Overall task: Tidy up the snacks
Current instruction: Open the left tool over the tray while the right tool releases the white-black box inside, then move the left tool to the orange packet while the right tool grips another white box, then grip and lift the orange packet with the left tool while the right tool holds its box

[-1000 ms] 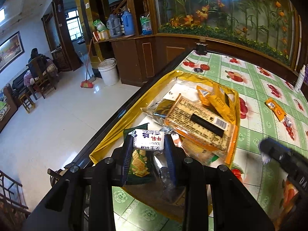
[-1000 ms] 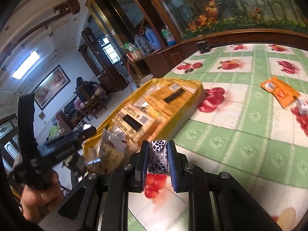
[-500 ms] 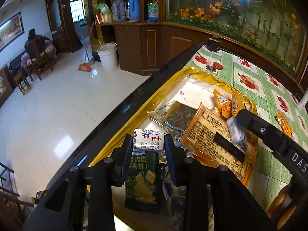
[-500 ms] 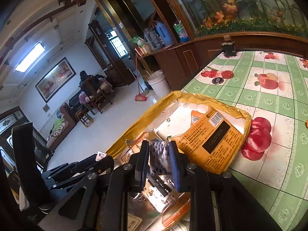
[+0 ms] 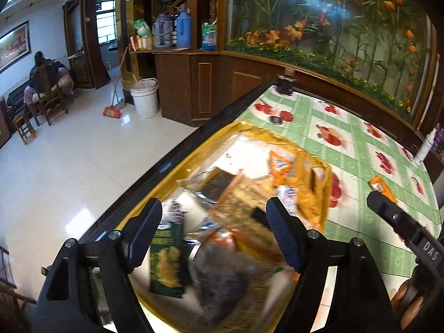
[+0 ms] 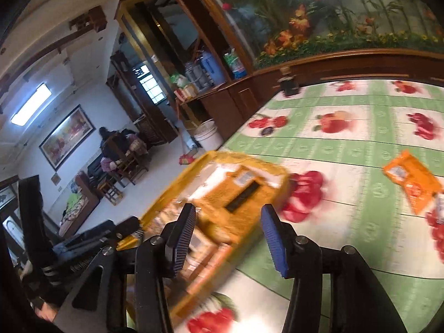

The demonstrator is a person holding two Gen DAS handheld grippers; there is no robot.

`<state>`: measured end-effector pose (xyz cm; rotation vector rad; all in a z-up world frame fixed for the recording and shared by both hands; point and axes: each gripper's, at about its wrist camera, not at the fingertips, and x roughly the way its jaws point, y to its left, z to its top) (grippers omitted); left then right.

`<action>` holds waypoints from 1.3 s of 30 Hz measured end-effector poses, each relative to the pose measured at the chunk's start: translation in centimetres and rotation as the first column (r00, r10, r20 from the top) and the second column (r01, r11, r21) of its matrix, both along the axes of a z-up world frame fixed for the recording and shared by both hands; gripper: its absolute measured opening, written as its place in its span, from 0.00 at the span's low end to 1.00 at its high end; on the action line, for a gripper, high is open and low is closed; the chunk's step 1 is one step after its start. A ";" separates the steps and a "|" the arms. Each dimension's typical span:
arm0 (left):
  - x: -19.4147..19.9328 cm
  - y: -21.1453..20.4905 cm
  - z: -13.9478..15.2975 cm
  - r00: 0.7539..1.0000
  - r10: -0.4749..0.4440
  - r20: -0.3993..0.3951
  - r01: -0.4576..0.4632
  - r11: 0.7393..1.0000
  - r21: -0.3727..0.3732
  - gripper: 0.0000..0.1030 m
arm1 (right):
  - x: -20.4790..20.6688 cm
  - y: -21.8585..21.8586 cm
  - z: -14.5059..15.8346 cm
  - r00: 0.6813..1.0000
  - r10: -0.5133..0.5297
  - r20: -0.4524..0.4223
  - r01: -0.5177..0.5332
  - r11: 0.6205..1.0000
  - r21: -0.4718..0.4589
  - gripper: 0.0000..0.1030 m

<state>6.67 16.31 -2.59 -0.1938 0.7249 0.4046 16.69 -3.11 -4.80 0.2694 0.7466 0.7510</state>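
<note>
A yellow tray [image 5: 194, 152] at the table's left edge holds several snack packets, among them a green cracker pack [image 5: 166, 260] and a big orange pack [image 5: 302, 191]. A small white and blue candy [image 5: 287, 194] lies on the pile, another [image 5: 174, 208] by the left finger. My left gripper [image 5: 213, 233] is open and empty just above the tray. My right gripper [image 6: 227, 236] is open and empty over the tray's [image 6: 260, 163] near right edge. An orange packet [image 6: 410, 177] lies on the tablecloth to the right, also in the left wrist view [image 5: 381, 187].
The table has a green chequered fruit-print cloth [image 6: 347, 144] and a dark left edge [image 5: 166, 166] with floor below. A small dark jar [image 5: 285, 84] stands at the far corner. A wooden ledge with flowers runs along the back. A white tube [image 5: 426, 147] stands far right.
Both grippers have opened and let go of their white and blue candies, which now lie in the tray. The right gripper has drawn back to the right of the tray.
</note>
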 end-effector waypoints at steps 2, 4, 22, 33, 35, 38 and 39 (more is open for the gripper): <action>0.5 -1.3 0.2 1.000 -0.031 0.005 0.031 1.000 -0.004 0.76 | 0.1 -2.5 -0.5 0.999 -0.048 -0.008 0.048 0.999 -0.013 0.50; 1.2 -2.9 0.2 0.998 -0.069 0.000 0.069 0.998 -0.002 0.76 | 0.4 -5.1 -1.3 0.995 -0.099 -0.031 0.098 0.995 -0.020 0.50; 8.5 -14.6 -1.5 0.938 -0.329 -0.106 0.325 0.944 -0.056 0.75 | 5.1 -14.7 -4.4 0.959 -0.279 0.057 0.283 0.907 -0.312 0.55; 12.9 -17.7 -2.1 0.926 -0.352 -0.137 0.337 0.934 -0.122 0.75 | 7.7 -14.6 -6.0 0.953 -0.302 -0.013 0.269 0.866 -0.421 0.19; 13.9 -18.6 -2.4 0.924 -0.353 -0.148 0.334 0.932 -0.141 0.75 | 7.3 -15.5 -5.8 0.948 -0.318 -0.014 0.285 0.868 -0.407 0.19; 15.4 -20.3 -3.1 0.925 -0.345 -0.161 0.318 0.932 -0.172 0.75 | 5.6 -17.4 -4.8 0.944 -0.330 -0.019 0.303 0.887 -0.348 0.19; 16.0 -21.0 -3.4 0.926 -0.339 -0.168 0.308 0.933 -0.185 0.75 | 5.0 -18.1 -4.2 0.942 -0.337 -0.012 0.314 0.890 -0.329 0.19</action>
